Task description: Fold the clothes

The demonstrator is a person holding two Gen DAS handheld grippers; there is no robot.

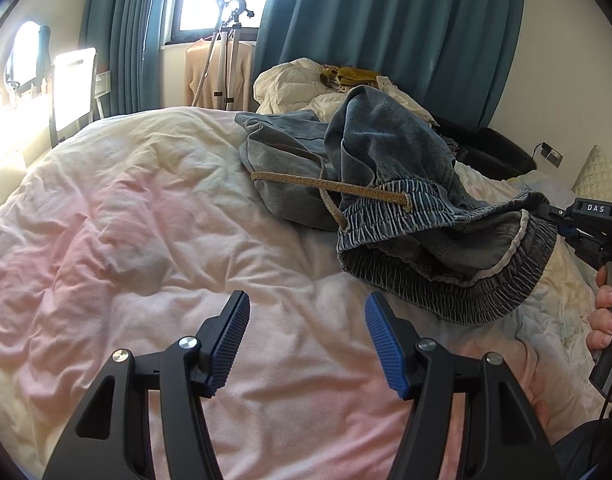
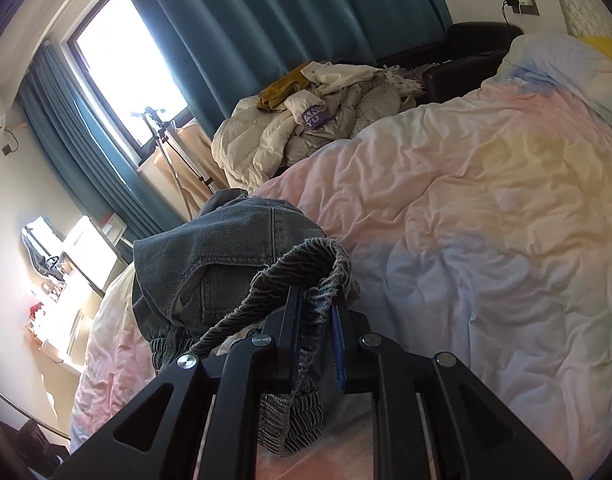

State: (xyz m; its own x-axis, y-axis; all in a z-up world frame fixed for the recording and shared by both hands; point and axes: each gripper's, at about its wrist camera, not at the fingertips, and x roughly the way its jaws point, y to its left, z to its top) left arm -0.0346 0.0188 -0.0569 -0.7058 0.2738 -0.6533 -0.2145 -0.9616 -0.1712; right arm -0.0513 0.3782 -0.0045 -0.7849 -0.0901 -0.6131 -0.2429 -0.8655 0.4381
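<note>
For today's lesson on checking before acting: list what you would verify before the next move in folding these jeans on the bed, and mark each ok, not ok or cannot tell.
1. Right gripper has the waistband between its fingers: ok. Whether the pads press it: cannot tell.
2. Left gripper open and empty: ok.
3. Jeans lying flat on the duvet: not ok, they are bunched in a heap.
4. Drawstring tucked away: not ok, it trails across the denim.
5. Free duvet in front of the left gripper to spread the jeans: ok.
6. Pile of clothes apart from the jeans: ok.
</note>
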